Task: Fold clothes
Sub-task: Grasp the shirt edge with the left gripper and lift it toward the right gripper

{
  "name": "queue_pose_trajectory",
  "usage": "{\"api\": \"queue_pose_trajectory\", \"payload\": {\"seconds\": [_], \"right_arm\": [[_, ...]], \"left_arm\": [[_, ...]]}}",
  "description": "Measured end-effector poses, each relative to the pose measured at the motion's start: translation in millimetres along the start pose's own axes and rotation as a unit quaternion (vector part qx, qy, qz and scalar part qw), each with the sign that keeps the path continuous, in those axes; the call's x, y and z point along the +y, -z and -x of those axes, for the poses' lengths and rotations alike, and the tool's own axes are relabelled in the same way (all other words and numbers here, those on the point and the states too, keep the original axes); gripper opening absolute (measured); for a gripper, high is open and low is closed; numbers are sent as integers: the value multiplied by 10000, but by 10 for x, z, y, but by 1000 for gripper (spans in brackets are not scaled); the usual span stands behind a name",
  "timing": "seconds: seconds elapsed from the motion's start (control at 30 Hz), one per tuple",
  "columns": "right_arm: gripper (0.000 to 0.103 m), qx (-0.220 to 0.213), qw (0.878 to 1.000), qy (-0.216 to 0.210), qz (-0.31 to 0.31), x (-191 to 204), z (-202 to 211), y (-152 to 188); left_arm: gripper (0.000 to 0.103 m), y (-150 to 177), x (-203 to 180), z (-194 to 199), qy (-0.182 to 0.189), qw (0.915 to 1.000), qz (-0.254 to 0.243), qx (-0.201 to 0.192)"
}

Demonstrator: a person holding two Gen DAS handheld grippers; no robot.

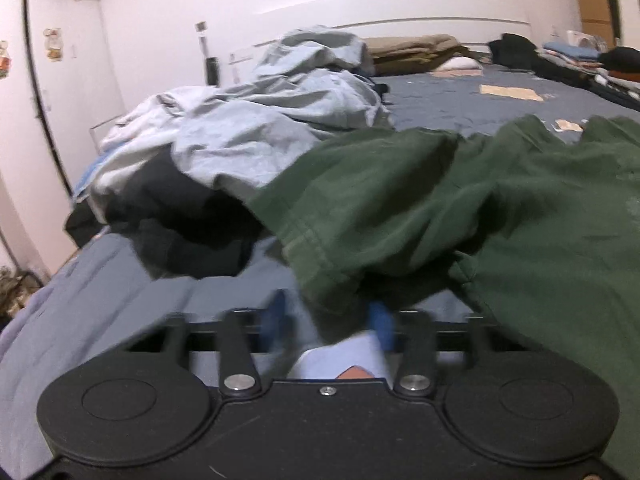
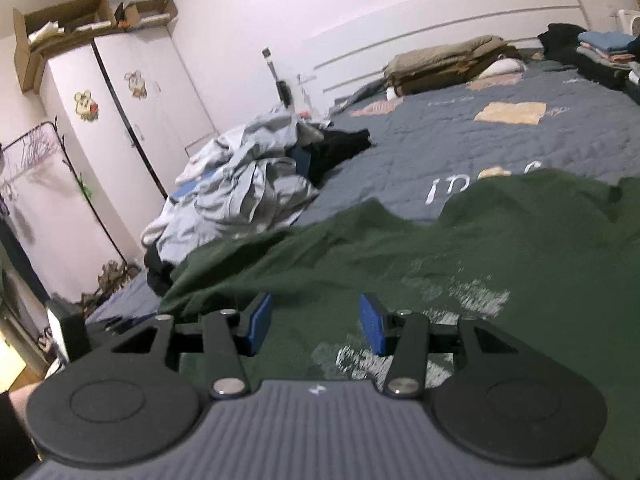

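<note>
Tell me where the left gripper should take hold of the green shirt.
Grip the stitched hem of the green shirt, coming from below it, just ahead of the left gripper. That edge is raised off the blue bedcover, so a finger could probably slide under.

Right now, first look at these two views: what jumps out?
The green shirt fills the foreground, spread over the blue quilt, faded white print facing up. The left gripper has the shirt's sleeve hem between its blue pads, though blur hides whether it is clamped; the right gripper hangs open over the print. At the bed's left edge sits a heap of pale blue and black laundry, with folded stacks at the far right.
</note>
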State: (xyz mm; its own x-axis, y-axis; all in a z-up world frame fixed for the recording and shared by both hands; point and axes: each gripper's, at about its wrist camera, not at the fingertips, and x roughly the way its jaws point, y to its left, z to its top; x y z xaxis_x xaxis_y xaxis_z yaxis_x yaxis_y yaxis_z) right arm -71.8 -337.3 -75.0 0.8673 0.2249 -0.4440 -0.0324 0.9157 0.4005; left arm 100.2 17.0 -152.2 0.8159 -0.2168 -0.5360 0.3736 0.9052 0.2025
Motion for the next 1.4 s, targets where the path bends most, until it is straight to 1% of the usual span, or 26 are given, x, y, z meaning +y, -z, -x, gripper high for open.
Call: {"api": "queue_pose_trajectory", "payload": {"seconds": [0.03, 0.1, 0.13, 0.17, 0.23, 0.27, 0.33, 0.37, 0.43, 0.5, 0.57, 0.6, 0.67, 0.7, 0.73, 0.77, 0.8, 0.9, 0.97, 1.07, 1.1, 1.13, 1.2, 1.23, 1.3, 1.4], "right_arm": [[48, 34, 10000, -10, 1, 9, -18, 17], [48, 88, 10000, -19, -6, 18, -44, 37], [48, 115, 9999, -37, -3, 15, -48, 42], [48, 129, 9999, -43, -2, 9, -52, 46], [48, 121, 9999, -15, -20, -17, -55, 42], [48, 119, 9999, 4, -68, -40, -56, 36], [48, 124, 9998, 23, -175, -83, -68, 28], [48, 124, 9997, 32, -213, -102, -72, 25], [48, 118, 9997, 49, -203, -121, -71, 14], [48, 116, 9998, 73, -161, -126, -75, -8], [49, 128, 9998, 111, -83, -108, -98, -62], [50, 125, 9998, 121, -63, -94, -116, -94], [52, 119, 9998, 140, -23, -64, -152, -157], [53, 108, 9998, 136, 17, -38, -174, -191], [54, 85, 9999, 118, 83, 8, -206, -229], [54, 61, 9998, 97, 134, 54, -241, -264], [55, 50, 9998, 60, 168, 93, -287, -291], [57, 65, 9995, -48, 306, 237, -504, -377], [57, 137, 9986, -50, 505, 331, -723, -444], [58, 239, 9967, -25, 771, 454, -1057, -549], [59, 260, 9965, 39, 795, 460, -1180, -595], [59, 281, 9962, 103, 819, 467, -1304, -640], [59, 323, 9955, 231, 866, 480, -1550, -731], [59, 344, 9950, 295, 889, 486, -1674, -777], [59, 355, 9942, 451, 909, 467, -1894, -886], [60, 451, 9933, 650, 845, 205, -1999, -1115]], "left_arm": [[9, -19, 30, 17, 65, 9999, 77, -83], [4, -98, 129, 105, 110, 9989, 321, -331], [4, -155, 199, 175, 102, 9975, 497, -495], [2, -228, 311, 273, 111, 9940, 811, -720], [0, -375, 551, 478, 46, 9824, 1447, -1178], [0, -421, 656, 550, 45, 9766, 1695, -1324], [0, -458, 841, 637, 116, 9655, 2171, -1433], [0, -450, 888, 628, 175, 9635, 2320, -1323], [1, -395, 908, 540, 445, 9645, 2440, -903], [2, -324, 807, 445, 444, 9722, 2212, -631], [3, -286, 749, 334, 616, 9734, 2182, -336], [8, -269, 731, 284, 649, 9727, 2214, -249], [38, -257, 730, 204, 691, 9700, 2322, -188], [63, -246, 742, 167, 721, 9676, 2411, -184], [64, -224, 757, 135, 788, 9634, 2553, -208], [64, -204, 773, 101, 852, 9591, 2690, -217], [64, -198, 786, 50, 907, 9559, 2790, -123], [64, -154, 786, -91, 961, 9507, 2948, 99], [64, -136, 794, -175, 972, 9465, 3071, 213], [63, -105, 825, -252, 1139, 9374, 3283, 220], [51, -100, 829, -268, 1177, 9354, 3328, 200], [31, -96, 836, -285, 1214, 9337, 3364, 188], [26, -112, 833, -304, 1268, 9317, 3397, 227], [22, -123, 825, -301, 1285, 9314, 3400, 211], [21, -148, 810, -289, 1312, 9325, 3359, 193], [21, -186, 795, -285, 1286, 9359, 3275, 182]]}}
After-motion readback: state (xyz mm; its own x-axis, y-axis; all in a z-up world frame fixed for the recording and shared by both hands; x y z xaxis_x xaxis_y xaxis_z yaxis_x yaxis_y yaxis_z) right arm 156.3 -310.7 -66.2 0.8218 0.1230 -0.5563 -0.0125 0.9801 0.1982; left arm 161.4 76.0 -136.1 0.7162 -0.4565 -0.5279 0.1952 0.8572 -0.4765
